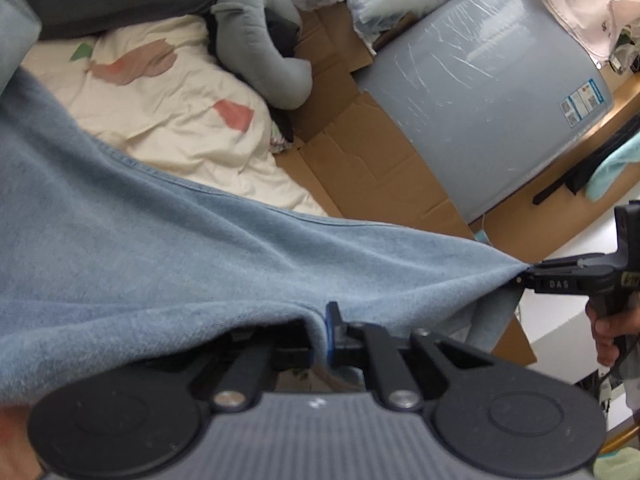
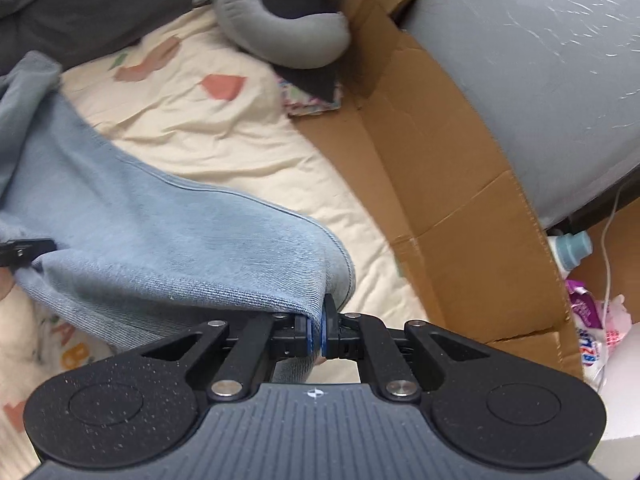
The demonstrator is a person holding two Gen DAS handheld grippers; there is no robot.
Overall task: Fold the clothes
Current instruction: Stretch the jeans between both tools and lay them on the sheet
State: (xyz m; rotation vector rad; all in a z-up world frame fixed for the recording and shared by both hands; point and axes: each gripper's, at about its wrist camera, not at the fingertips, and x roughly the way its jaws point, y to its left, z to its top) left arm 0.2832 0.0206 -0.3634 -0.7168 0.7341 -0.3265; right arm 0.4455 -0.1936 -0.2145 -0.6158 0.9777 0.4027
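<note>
A light blue garment (image 1: 168, 248) hangs stretched between my two grippers above a cream quilt (image 1: 172, 108). My left gripper (image 1: 320, 334) is shut on its edge, with a fold of cloth pinched between the blue pads. At the right of the left wrist view my right gripper (image 1: 528, 274) grips the garment's far corner, a hand below it. In the right wrist view my right gripper (image 2: 317, 330) is shut on the hem of the blue garment (image 2: 160, 240), and the left gripper's tip (image 2: 36, 250) bites the cloth at the left edge.
A grey neck pillow (image 1: 264, 36) lies at the quilt's far side. Flattened cardboard (image 1: 360, 152) and a plastic-wrapped grey cushion (image 1: 480, 80) lie to the right. A bottle (image 2: 568, 252) and packets (image 2: 592, 320) sit at the right. A dark grey blanket (image 2: 80, 4) lies behind.
</note>
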